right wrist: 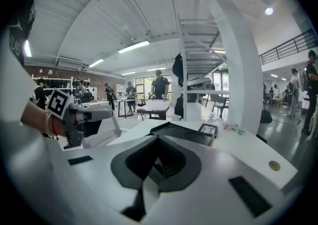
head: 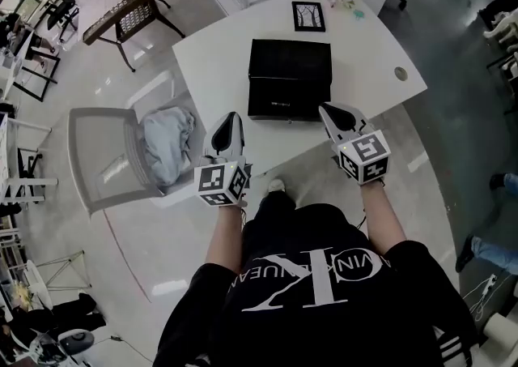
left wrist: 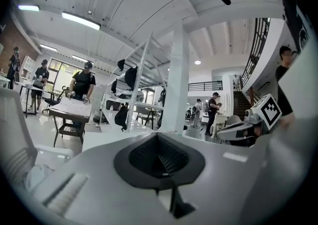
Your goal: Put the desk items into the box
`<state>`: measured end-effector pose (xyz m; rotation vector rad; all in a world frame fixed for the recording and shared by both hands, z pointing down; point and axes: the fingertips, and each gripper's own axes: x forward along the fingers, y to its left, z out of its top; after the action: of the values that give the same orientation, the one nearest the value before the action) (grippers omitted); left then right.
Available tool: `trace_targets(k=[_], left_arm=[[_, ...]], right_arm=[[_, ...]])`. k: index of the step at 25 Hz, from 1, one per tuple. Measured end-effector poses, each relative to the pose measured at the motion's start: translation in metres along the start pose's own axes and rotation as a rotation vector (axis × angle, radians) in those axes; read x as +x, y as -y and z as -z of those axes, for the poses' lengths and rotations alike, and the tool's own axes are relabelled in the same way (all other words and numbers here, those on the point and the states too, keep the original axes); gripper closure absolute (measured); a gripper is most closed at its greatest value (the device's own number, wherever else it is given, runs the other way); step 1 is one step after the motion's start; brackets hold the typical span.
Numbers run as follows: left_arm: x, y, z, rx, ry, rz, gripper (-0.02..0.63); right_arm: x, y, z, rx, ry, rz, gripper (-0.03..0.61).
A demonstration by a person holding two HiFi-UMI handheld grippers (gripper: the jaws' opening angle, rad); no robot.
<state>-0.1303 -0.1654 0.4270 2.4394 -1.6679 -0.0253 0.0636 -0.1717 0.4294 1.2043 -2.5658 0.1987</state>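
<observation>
The black box [head: 290, 66] is seen in the middle of the white desk [head: 218, 74], its near face turned to the person. From above its top reads as a flat black surface. Whether a lid is on, or whether anything lies inside, cannot be told from these views.

Two sets of desk items are found outside the box. A dark frame [head: 307, 15] lies flat just beyond the box's far edge, and a few small items [head: 344, 2] are scattered near the frame, toward the far right of the desk. Their kind cannot be made out. As far as the pictures show, these at least are left to be put in; how much may already be stowed is hidden.

The left gripper [head: 230, 121] and the right gripper [head: 332, 114] are held at the near edge of the desk, one off each front corner of the box and clear of it. In each gripper's own view the jaws are seen drawn together, pad against pad, with nothing held between them.

A chair [head: 101, 155] with a pale cloth [head: 166, 142] on its seat is seen to the left of the desk.
</observation>
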Motion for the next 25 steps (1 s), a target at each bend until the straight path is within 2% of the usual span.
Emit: trace_targets(k=[11,25], left_arm=[[-0.03,0.01,0.01,0.018,-0.009,-0.026,0.604],[-0.039,0.027,0.001,0.075,0.015,-0.023,0.604]], right_arm=[[-0.025,-0.009,-0.002,-0.011,0.064,0.043,0.565],[-0.037,-0.006,-0.013,-0.032,0.144,0.057,0.565]])
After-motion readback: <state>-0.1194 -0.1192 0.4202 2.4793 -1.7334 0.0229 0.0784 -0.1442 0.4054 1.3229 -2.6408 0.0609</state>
